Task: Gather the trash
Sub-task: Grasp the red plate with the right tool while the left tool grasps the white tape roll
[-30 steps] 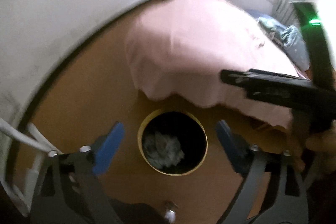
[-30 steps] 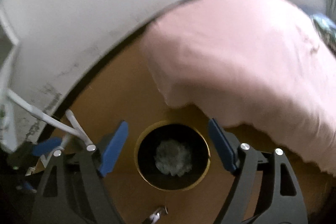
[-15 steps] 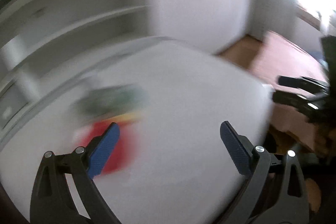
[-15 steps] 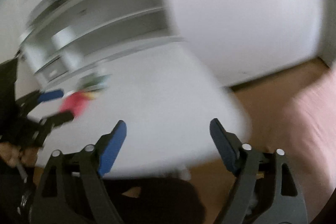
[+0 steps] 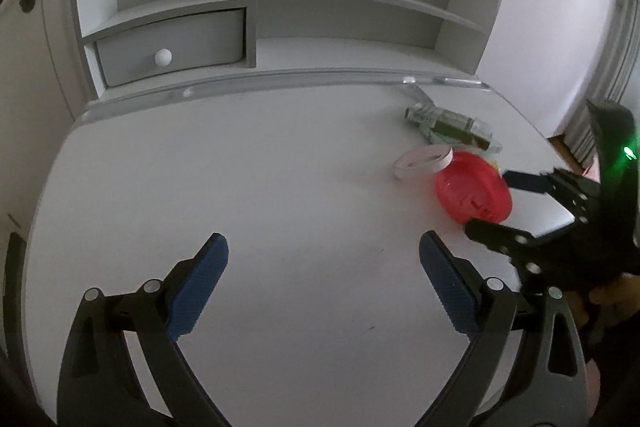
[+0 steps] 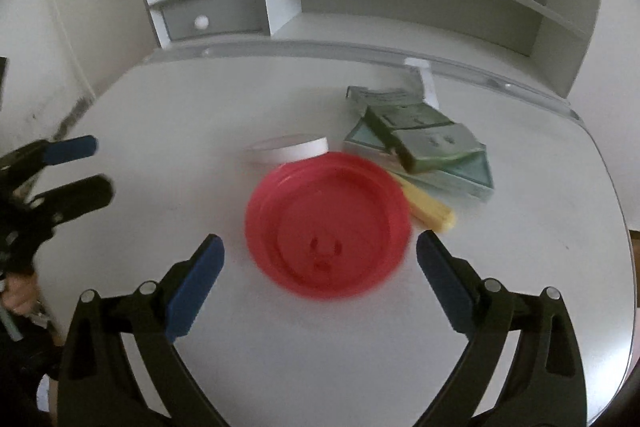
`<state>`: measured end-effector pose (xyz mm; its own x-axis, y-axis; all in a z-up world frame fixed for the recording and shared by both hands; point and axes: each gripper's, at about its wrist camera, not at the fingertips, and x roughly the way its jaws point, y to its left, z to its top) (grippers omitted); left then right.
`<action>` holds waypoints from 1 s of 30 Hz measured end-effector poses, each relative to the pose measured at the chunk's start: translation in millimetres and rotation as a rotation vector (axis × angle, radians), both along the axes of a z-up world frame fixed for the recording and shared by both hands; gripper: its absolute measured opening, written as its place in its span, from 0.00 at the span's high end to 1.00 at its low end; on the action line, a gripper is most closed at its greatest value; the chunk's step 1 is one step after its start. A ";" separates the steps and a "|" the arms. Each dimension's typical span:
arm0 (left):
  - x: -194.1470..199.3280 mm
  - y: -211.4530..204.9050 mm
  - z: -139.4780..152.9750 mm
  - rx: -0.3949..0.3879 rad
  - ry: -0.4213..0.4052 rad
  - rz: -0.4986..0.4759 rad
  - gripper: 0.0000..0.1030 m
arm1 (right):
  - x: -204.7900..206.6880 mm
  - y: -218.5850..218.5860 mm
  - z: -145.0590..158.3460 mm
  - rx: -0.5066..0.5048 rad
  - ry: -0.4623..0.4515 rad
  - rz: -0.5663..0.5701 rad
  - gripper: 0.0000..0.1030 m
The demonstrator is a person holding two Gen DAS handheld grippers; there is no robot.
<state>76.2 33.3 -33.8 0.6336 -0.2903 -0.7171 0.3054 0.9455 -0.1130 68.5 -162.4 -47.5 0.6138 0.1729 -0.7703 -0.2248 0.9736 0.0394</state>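
A red plastic lid [image 6: 327, 223] lies on the white desk [image 6: 168, 115], just ahead of my open, empty right gripper [image 6: 320, 267]. Behind it lie a white paper ring [image 6: 292, 149], a yellow stick-shaped wrapper [image 6: 428, 209] and green boxes [image 6: 424, 139]. In the left wrist view the lid [image 5: 474, 193], ring [image 5: 422, 161] and boxes [image 5: 452, 125] sit at the right, with the right gripper [image 5: 504, 203] beside the lid. My left gripper [image 5: 324, 275] is open and empty over bare desk.
A white shelf unit [image 5: 280, 7] with a small drawer [image 5: 172, 47] stands along the desk's back edge. The left gripper shows at the left of the right wrist view [image 6: 68, 167]. The desk's right edge [image 6: 628, 227] drops to a wooden floor.
Both grippers have swung up from the black bin with crumpled tissue on the floor to the white desk. Both stay open and empty.
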 end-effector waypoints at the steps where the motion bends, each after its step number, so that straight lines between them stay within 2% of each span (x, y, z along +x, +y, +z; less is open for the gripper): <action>1: 0.4 0.2 -0.6 0.007 -0.003 -0.002 0.09 | 4.2 2.4 -1.5 -0.004 0.004 -0.006 0.09; 4: 3.2 0.2 2.9 0.008 -0.010 -0.005 0.09 | 10.9 2.0 -2.9 0.024 0.016 -0.005 0.09; 6: 8.5 -3.5 3.7 0.007 -0.002 -0.012 0.09 | 16.1 -2.2 -4.2 0.046 0.027 -0.017 0.21; 8: 15.4 -12.9 2.7 0.009 0.006 -0.033 0.09 | 12.8 -10.7 -0.9 0.067 0.022 -0.033 0.23; 13: 32.1 -50.9 -1.6 0.068 -0.003 -0.120 0.09 | -23.0 -43.6 14.8 0.080 -0.032 -0.054 0.23; 21: 59.3 -117.0 -19.8 0.177 0.017 -0.267 0.09 | -76.5 -102.6 22.0 0.121 -0.058 -0.140 0.22; 24: 68.5 -127.6 -26.5 0.193 0.042 -0.267 0.10 | -87.0 -121.8 22.4 0.140 -0.065 -0.176 0.22; 27: 71.8 -129.1 -28.4 0.178 0.059 -0.251 0.21 | -92.1 -131.5 20.6 0.151 -0.064 -0.196 0.22; 29: 70.8 -129.7 -26.5 0.177 0.046 -0.252 0.36 | -97.4 -138.7 20.2 0.156 -0.065 -0.208 0.22; 30: 70.1 -129.2 -25.4 0.175 0.043 -0.252 0.46 | -98.7 -140.9 20.1 0.156 -0.066 -0.213 0.22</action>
